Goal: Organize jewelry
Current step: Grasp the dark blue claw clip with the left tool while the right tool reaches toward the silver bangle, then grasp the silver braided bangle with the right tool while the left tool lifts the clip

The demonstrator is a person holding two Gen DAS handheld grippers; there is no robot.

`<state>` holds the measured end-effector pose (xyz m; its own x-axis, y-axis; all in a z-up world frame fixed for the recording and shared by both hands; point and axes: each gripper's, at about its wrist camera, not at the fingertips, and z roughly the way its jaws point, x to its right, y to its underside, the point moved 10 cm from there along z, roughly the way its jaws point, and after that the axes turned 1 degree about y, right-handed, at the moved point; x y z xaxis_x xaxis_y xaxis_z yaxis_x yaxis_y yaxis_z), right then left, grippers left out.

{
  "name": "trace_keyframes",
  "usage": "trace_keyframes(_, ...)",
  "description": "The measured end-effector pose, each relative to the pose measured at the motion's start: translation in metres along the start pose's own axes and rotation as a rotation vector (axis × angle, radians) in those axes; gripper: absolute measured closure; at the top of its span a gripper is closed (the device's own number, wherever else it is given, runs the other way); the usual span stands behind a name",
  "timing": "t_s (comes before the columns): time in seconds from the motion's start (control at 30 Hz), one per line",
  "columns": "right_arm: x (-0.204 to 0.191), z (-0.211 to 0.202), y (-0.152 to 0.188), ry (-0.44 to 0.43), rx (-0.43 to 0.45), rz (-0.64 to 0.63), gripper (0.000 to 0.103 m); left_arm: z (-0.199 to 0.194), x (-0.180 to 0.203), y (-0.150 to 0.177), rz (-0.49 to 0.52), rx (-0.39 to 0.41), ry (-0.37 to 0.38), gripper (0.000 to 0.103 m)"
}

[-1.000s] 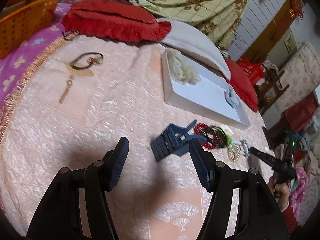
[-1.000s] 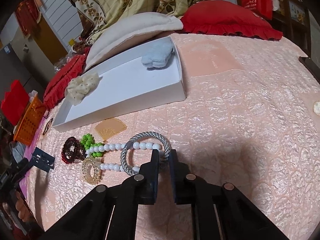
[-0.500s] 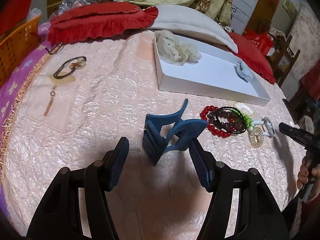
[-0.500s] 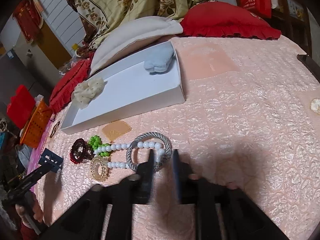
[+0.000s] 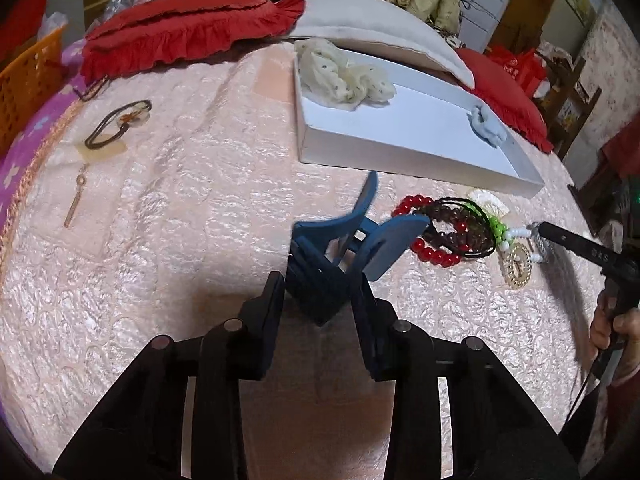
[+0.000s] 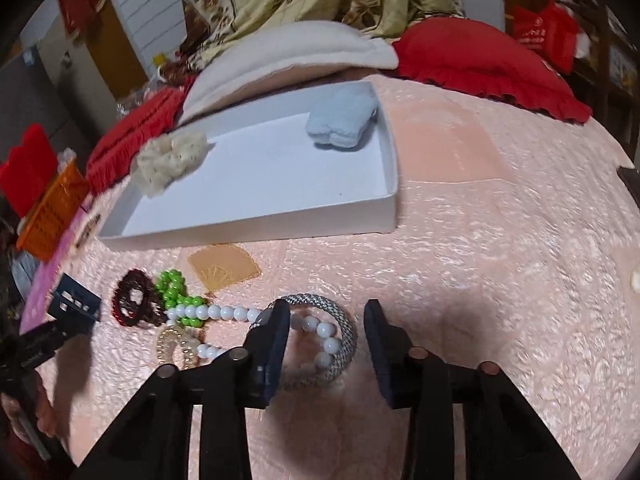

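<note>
A blue hair claw (image 5: 340,236) stands on the pink bedspread, and my left gripper (image 5: 319,280) is closing with its pads against the claw's toothed end. Beyond it lie a red bead bracelet (image 5: 432,254) and a dark one (image 5: 460,228). In the right wrist view my right gripper (image 6: 327,308) stands open, its jaws closing, around a silver mesh bracelet (image 6: 344,328) that is crossed by a white bead string (image 6: 224,313). The right pad is clear of the bracelet. Green beads (image 6: 174,286) and a gold coil tie (image 6: 176,344) lie to the left. The white tray (image 6: 256,228) holds a cream scrunchie (image 6: 168,162) and a pale blue fluffy piece (image 6: 344,120).
Red frilled pillows (image 5: 180,28) and a cream pillow (image 5: 372,28) line the far edge of the bed. An orange basket (image 5: 28,80) stands at the left. A dark hair tie with a pendant (image 5: 116,124) and a gold drop piece (image 5: 76,200) lie on the left. A person's hand (image 5: 612,320) holds the right gripper.
My left gripper moved up to the blue hair claw and its fingers came in against it. My right gripper went from shut to open, with the silver bracelet now between its fingers.
</note>
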<state>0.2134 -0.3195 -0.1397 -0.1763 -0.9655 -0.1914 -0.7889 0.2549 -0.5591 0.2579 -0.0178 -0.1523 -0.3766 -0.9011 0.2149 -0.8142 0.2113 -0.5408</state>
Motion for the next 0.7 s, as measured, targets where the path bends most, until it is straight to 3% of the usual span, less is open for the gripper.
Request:
trace_keyframes(0.1,0.003,0.006,-0.001,0.004,0.003,0.017,0.074,0.001,0.006,0.001,0.02,-0.009,-0.012,0.076)
trace_keyframes(0.17,0.003,0.006,-0.002,-0.02,-0.002,0.034,0.087,0.0,0.009,0.001,0.014,-0.014,-0.003,0.076)
trace_keyframes(0.27,0.001,0.004,-0.002,-0.054,-0.009,0.048,0.096,-0.007,0.012,-0.002,0.0,0.002,0.018,0.077)
trace_keyframes(0.47,-0.004,-0.011,-0.005,-0.079,0.019,0.063,0.097,-0.023,0.011,-0.012,-0.033,0.055,0.041,0.08)
trace_keyframes(0.5,-0.005,-0.014,-0.006,-0.08,0.024,0.061,0.097,-0.024,0.009,-0.013,-0.039,0.057,0.037,0.1)
trace_keyframes(0.7,-0.015,-0.03,-0.011,-0.093,0.05,0.049,0.097,-0.019,0.0,-0.011,-0.076,0.027,0.056,0.1)
